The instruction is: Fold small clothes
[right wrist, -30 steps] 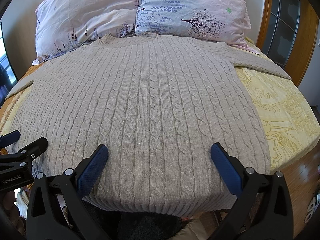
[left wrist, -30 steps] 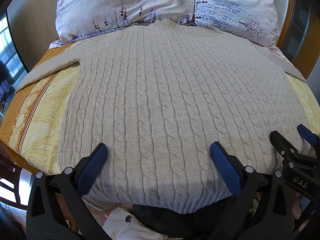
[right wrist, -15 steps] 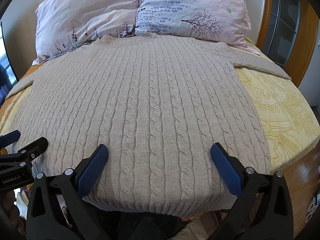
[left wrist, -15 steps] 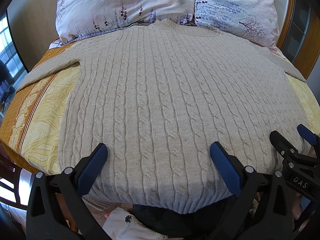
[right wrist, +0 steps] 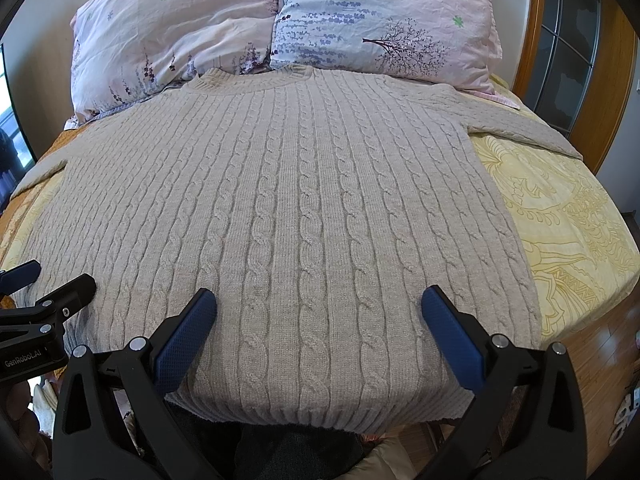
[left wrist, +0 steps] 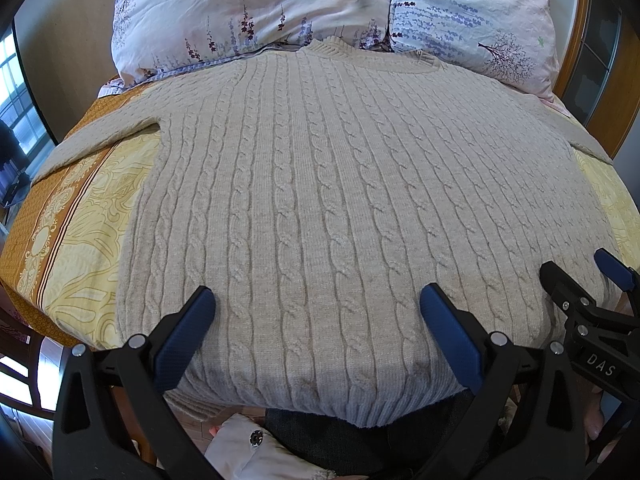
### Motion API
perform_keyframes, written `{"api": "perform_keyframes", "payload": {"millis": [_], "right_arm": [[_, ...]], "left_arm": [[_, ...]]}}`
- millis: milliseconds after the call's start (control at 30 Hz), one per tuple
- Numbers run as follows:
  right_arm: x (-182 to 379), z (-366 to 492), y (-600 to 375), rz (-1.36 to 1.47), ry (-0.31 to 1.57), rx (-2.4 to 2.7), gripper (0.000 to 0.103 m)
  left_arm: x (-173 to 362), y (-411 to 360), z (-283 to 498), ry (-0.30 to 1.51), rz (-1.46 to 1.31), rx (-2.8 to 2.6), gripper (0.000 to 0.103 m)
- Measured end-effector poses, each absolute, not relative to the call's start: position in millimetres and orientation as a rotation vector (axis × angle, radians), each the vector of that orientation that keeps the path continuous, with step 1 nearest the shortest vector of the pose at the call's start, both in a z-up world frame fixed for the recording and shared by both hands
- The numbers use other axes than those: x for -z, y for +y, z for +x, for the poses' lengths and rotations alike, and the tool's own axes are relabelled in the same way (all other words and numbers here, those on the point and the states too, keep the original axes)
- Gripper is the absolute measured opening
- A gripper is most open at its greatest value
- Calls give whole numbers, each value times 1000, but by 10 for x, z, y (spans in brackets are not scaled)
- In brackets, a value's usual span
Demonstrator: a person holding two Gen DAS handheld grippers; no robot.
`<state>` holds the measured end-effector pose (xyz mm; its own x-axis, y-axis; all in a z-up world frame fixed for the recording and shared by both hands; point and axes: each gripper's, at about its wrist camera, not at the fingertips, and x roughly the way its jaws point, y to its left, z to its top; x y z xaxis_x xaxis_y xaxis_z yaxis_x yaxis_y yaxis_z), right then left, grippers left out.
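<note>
Sweater (left wrist: 320, 200) lies flat on the bed (left wrist: 80, 216), long axis running 6 to 12 o'clock, hem nearest. Left gripper (left wrist: 316, 304) and right gripper (right wrist: 320, 304), jaws spread and empty, hover equally near.

The sweater's (left wrist: 340, 208) sleeve ends run out of view at both sides, and its hem hides the bed's (right wrist: 560, 216) near edge.

bedspread (right wrist: 560, 216): yellow with pale ornament, orange border on the left side | two pillows (left wrist: 248, 12) (right wrist: 384, 20): pink, flower and tree print, side by side at the head | wooden frame (right wrist: 532, 32): right of pillows | window (left wrist: 16, 92): far left
</note>
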<state>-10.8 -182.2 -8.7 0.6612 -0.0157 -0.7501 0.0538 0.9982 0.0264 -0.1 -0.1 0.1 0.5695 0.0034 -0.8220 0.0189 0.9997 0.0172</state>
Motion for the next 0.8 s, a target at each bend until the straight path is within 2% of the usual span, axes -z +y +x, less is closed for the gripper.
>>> {"api": "perform_keyframes", "payload": {"millis": [533, 800], "right_arm": [[92, -82, -1816, 25, 845, 3, 102], [116, -94, -1872, -23, 753, -127, 102]], "left_arm": [[2, 27, 36, 980, 26, 11, 101], [-12, 5, 115, 1002, 45, 36, 101]]}}
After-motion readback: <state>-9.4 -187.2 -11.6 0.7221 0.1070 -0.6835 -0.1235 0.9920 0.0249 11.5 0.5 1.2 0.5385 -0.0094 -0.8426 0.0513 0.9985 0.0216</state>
